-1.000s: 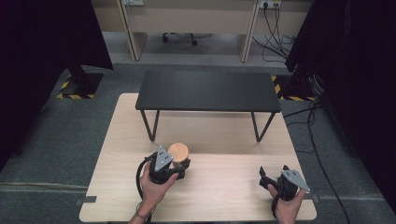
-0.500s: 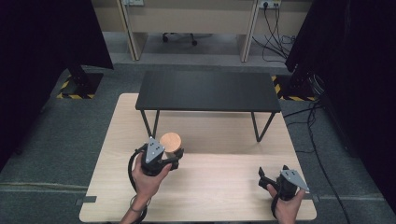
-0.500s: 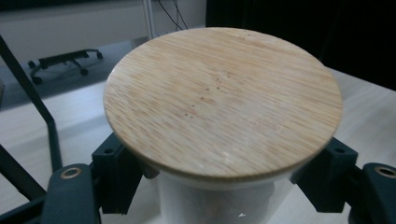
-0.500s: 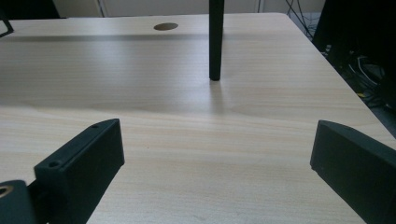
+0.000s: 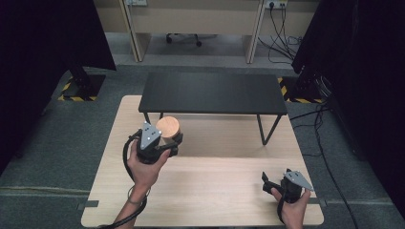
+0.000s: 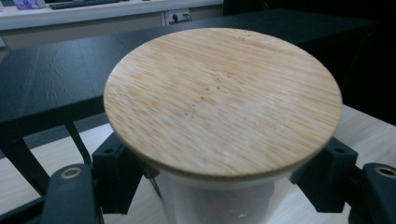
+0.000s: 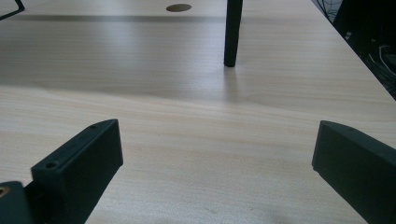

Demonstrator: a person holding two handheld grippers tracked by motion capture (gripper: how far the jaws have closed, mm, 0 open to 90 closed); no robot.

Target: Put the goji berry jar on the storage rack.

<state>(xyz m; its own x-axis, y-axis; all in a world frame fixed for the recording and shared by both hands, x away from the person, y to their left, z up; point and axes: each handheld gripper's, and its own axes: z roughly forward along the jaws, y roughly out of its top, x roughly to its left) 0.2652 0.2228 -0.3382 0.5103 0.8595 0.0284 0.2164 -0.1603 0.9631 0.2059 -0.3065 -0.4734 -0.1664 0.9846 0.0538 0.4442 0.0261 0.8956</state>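
Note:
A jar with a round bamboo lid [image 5: 167, 127] sits between the jaws of my left gripper [image 5: 173, 142], over the left part of the wooden table [image 5: 215, 186]. In the left gripper view the lid [image 6: 222, 100] is close and large. Below it the pale jar body [image 6: 219, 200] is pinched between the two black jaws of the left gripper [image 6: 224, 189], which is shut on it. My right gripper [image 5: 266, 182] is low at the table's front right. Its jaws stand wide apart in the right gripper view [image 7: 217, 158], with bare wood between them.
A low black bench-like table [image 5: 212, 93] stands on the far half of the wooden table; one of its thin legs [image 7: 232, 32] is ahead of the right gripper. A round hole [image 7: 178, 7] is in the wood beyond. Cables lie on the floor at right.
The left gripper has carried the jar to the left and farther from the table's front edge. The right gripper has stayed in place.

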